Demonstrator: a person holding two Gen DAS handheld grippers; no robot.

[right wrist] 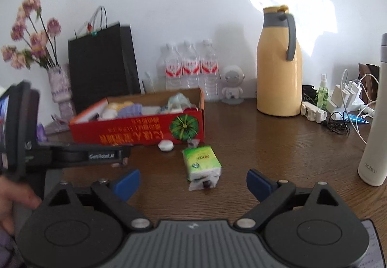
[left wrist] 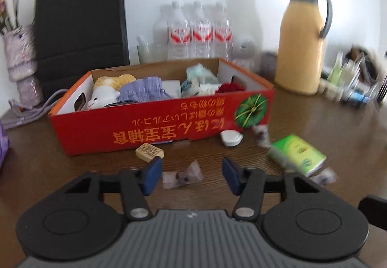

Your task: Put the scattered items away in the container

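A red cardboard box [left wrist: 154, 127] holds a plush toy, cloth and other items; it also shows in the right wrist view [right wrist: 135, 133]. My left gripper [left wrist: 192, 174] is open, with a small clear packet [left wrist: 181, 176] on the table between its fingers. A tan block [left wrist: 149, 152], a white cap [left wrist: 229, 137], a green tissue pack [left wrist: 298, 155] and two more small packets lie in front of the box. My right gripper [right wrist: 193, 183] is open and empty, just short of the tissue pack [right wrist: 202, 162] and a packet [right wrist: 204, 183]. The white cap [right wrist: 165, 145] lies by the box.
A yellow thermos jug [right wrist: 279, 64], water bottles [right wrist: 191, 67], a black paper bag [right wrist: 101, 64], a flower vase [right wrist: 59, 89] and a small robot figure [right wrist: 232, 85] stand along the wall. Chargers and cables [right wrist: 346, 103] and a white flask [right wrist: 375, 122] are at the right.
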